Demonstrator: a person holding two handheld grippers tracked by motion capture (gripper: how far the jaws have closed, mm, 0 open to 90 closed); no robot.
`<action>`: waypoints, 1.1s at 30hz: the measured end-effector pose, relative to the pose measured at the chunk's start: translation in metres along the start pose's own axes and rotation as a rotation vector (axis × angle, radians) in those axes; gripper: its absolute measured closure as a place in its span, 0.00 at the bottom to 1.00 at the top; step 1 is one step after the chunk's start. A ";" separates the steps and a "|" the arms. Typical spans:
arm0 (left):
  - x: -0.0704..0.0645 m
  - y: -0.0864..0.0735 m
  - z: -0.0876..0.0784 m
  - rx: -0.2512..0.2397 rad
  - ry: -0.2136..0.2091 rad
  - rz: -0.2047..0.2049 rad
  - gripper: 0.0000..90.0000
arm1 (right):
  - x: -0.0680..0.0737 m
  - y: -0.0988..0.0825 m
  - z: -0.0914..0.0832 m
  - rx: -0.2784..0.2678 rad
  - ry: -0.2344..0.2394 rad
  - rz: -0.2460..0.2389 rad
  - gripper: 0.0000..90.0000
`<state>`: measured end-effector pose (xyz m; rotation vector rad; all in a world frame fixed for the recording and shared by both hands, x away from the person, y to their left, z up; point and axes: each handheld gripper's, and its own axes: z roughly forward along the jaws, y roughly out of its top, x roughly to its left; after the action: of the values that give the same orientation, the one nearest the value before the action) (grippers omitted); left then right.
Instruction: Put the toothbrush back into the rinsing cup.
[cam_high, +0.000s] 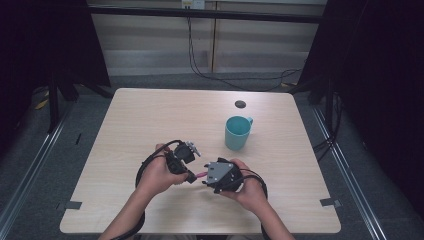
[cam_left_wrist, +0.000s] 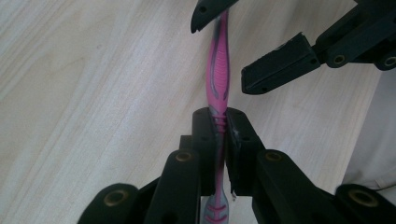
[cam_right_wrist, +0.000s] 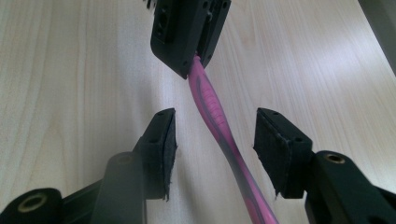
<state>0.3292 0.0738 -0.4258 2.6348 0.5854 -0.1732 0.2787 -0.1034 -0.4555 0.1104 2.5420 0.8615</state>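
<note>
From my seat I read the high view from left to right. At about seven o'clock from the counter's (cam_high: 150, 115) centre sits my left tool (cam_high: 191, 177), its jaws clamped tight on the pink toothbrush (cam_high: 199, 174). In the left gripper view the two pads (cam_left_wrist: 205, 135) squeeze the ribbed grey part of the handle, and the rest of the pink stem runs on toward twelve o'clock.

The brush hangs just above the wood, not resting on it. Its long axis runs across the counter from nine to three o'clock, bridging the short gap between my hands.

Next comes my right tool (cam_high: 206, 180), at about six o'clock from the centre. Its jaws stand apart, one on each side of the handle. In the right gripper view the stem passes between the two pads (cam_right_wrist: 161, 140) without touching either, a little nearer the right-hand one.

So the free stretch of the handle already lies inside the right tool's gap. I judge the coming move to be a plain squeeze to share or take over the grip.

Farther right, at about two o'clock, a teal mug (cam_high: 237, 132) stands upright, well apart from both hands.
</note>
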 end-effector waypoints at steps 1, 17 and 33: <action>0.000 0.000 0.000 -0.001 -0.001 -0.001 0.93 | 0.000 0.000 0.000 0.000 -0.001 -0.001 0.55; 0.000 0.001 0.002 0.000 -0.013 0.003 0.93 | 0.001 0.001 0.001 0.002 -0.003 -0.011 0.63; -0.002 0.001 0.003 -0.009 -0.039 0.003 0.93 | 0.001 0.005 0.003 0.022 0.038 -0.085 0.82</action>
<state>0.3278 0.0713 -0.4275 2.6179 0.5676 -0.2198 0.2787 -0.0977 -0.4551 -0.0074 2.5714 0.8098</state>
